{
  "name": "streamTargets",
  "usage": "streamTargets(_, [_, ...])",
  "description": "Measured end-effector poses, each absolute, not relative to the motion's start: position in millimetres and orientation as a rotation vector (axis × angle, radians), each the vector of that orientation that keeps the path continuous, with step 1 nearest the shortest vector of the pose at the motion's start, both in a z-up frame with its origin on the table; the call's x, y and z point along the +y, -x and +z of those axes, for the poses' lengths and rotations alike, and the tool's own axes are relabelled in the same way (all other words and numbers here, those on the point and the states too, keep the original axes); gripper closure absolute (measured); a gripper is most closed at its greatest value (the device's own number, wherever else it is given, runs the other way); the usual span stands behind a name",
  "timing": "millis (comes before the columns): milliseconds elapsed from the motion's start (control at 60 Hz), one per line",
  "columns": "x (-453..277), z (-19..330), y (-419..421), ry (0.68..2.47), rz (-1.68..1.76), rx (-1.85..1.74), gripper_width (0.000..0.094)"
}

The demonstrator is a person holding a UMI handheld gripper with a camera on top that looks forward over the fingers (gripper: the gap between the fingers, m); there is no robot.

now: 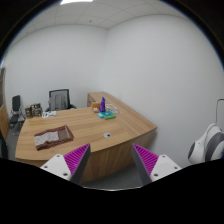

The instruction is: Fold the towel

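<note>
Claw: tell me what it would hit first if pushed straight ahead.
Probably the near rounded edge of the wooden table. The open claw is well short of it, nothing between; the folded towel lies off to the side. Depth is uncertain.

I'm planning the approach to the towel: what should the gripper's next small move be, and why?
Probably carry the gripper forward and down toward the towel. Its fingers are open and hold nothing, and the towel lies far beyond them on the wooden table, near the end with the chairs.
</note>
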State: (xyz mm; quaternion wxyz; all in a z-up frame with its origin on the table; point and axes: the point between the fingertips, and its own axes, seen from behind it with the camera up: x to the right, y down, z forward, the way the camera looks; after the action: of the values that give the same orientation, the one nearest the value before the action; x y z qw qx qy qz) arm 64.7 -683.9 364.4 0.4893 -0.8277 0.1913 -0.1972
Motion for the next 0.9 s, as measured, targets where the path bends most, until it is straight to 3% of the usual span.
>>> streamTargets(150, [-688.9, 340.3, -57.8, 2.060, -0.463, 0.478, 0.0079])
streamTargets(483, [-664.1, 223.8, 43.5, 2.221, -0.331, 0.385, 0.0081])
streamTargets(683, [-596.6, 156.2, 177.8, 2.302, -0.134, 0.185, 0.0080])
streamTargets(900, [-465.5, 123.7, 307.4, 2.258, 0.025, -0.014, 0.0073])
